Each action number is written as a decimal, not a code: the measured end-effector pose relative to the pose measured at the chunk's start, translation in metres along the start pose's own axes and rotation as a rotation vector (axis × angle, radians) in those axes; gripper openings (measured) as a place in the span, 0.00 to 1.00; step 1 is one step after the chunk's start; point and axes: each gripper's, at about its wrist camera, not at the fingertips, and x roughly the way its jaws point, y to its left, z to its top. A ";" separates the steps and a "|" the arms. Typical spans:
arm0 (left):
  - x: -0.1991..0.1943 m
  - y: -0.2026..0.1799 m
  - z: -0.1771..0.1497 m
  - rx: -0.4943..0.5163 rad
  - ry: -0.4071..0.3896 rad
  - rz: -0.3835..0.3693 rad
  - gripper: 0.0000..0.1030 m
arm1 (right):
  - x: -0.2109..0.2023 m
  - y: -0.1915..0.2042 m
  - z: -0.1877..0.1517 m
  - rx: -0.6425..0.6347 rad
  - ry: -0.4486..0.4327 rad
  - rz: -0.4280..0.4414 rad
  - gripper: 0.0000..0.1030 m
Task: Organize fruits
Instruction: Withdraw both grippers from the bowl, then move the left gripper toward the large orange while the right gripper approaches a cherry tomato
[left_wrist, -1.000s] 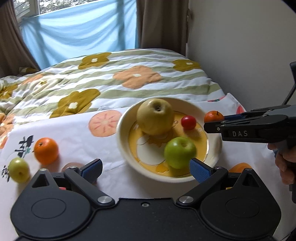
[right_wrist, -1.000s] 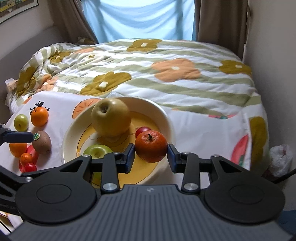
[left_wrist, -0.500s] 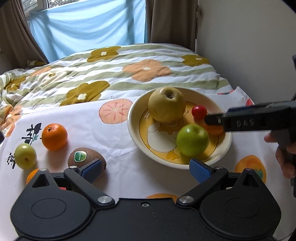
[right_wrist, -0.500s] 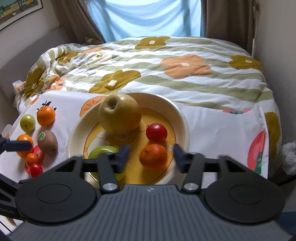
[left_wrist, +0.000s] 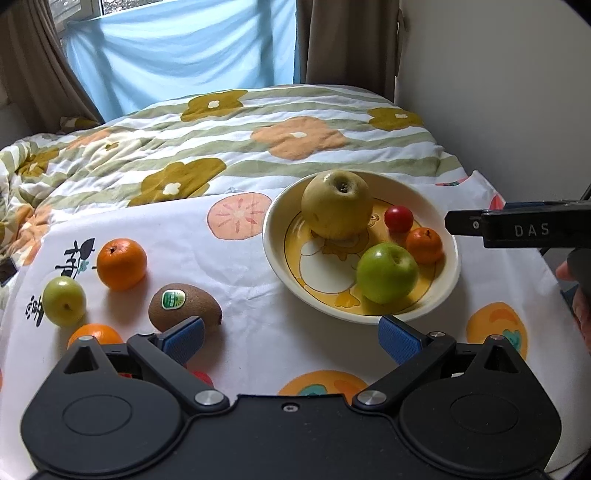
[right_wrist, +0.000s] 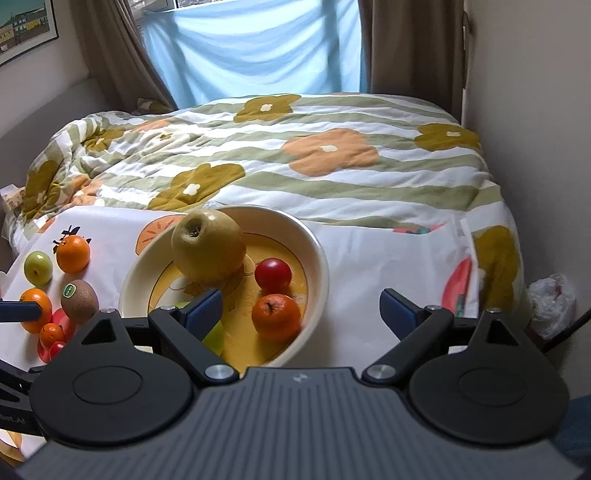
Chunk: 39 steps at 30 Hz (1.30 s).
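Small orange (right_wrist: 276, 316) no longer clamped, now rests in bowl (right_wrist: 317, 254); right gripper (right_wrist: 301, 308) jaws opening, pulled back, nothing between pads.

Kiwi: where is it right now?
In the left wrist view the kiwi lies on the white cloth left of the bowl, just ahead of the left gripper.

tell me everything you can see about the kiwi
The kiwi is a brown, fuzzy-skinned oval lying on its side on the white fruit-print cloth, left of the bowl. A green-and-white sticker sits on its upper end. It looks whole. No gripper touches it; a small orange sits close beside it, contact unclear.
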 end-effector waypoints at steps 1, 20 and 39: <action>-0.003 -0.001 0.000 -0.001 -0.004 -0.002 0.99 | -0.004 0.001 -0.001 -0.001 -0.004 -0.006 1.00; -0.087 0.015 -0.024 -0.038 -0.128 0.067 0.99 | -0.079 0.019 -0.006 0.007 -0.071 0.013 1.00; -0.107 0.111 -0.038 -0.006 -0.154 0.057 0.99 | -0.084 0.116 -0.007 0.028 -0.072 0.038 1.00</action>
